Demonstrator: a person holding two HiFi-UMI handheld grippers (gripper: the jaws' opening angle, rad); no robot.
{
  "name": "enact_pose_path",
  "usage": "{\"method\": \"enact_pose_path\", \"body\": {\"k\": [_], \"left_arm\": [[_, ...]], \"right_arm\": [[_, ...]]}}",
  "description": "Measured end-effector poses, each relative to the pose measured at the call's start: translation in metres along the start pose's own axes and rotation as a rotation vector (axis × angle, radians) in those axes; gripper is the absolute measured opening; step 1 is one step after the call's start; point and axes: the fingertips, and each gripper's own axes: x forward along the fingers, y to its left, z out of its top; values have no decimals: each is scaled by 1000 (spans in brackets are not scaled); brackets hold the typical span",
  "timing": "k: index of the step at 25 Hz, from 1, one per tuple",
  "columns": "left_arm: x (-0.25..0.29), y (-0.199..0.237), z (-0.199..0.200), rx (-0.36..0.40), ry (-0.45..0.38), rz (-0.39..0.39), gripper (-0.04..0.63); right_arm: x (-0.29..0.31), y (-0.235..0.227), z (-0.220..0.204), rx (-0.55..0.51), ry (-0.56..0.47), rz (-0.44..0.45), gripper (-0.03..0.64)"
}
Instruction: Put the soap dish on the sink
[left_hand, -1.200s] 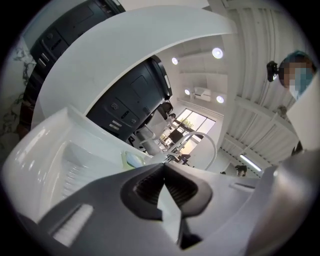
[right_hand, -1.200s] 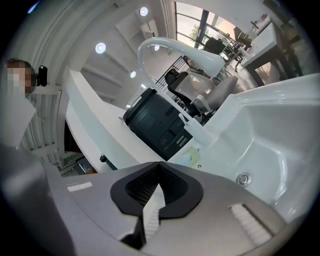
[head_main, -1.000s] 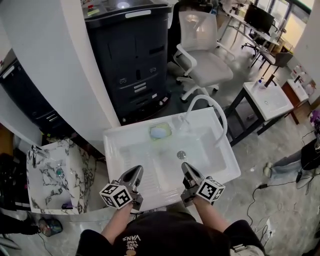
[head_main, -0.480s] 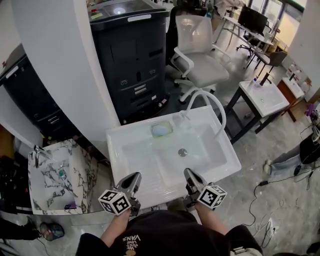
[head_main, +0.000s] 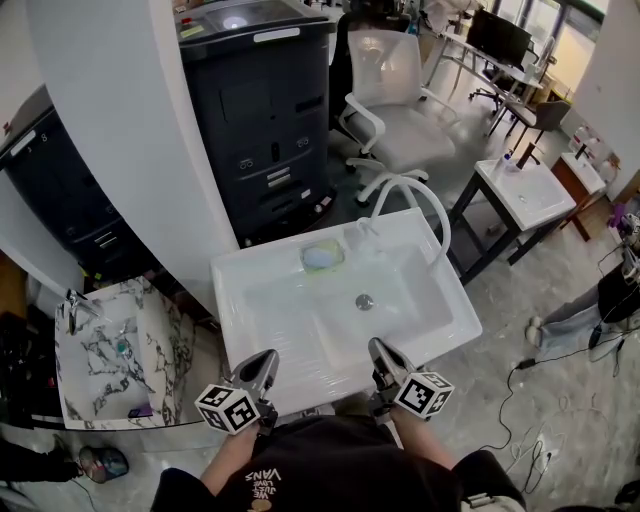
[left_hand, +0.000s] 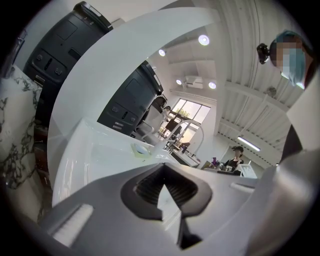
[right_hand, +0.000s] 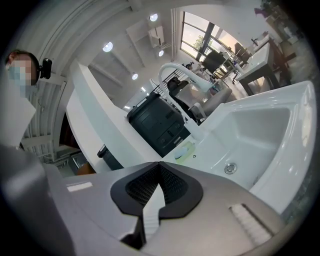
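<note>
Sitting on the sink's (head_main: 232, 292) far rim, the dish (head_main: 322, 257) lies well apart from the left gripper (head_main: 267, 357) and right gripper (head_main: 379, 347), both pressed together, empty.

A curved white wall (head_main: 110, 150) occupies the upper left. A dark cabinet unit (head_main: 265, 110) with drawers stands against it, and a white office chair (head_main: 395, 100) stands just beside that unit. The floor (head_main: 545, 420) is grey and polished. A marble-patterned basin (head_main: 100, 345) sits at the lower left. Windows (head_main: 565, 40) admit daylight at the upper right, near a desk monitor (head_main: 492, 35). Round ceiling lights (left_hand: 203, 40) are lit above a wall-mounted air conditioner (left_hand: 194, 81).
</note>
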Motion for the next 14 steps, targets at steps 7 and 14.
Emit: {"method": "enact_pose_path", "body": {"k": [7,14], "left_arm": [[0,2,-3,-9,0,4,52],[0,6,-7,-17,3,9,52]], "right_arm": [[1,0,-1,-5,3,-3,2],[7,1,1,-16,5,6,2]]}}
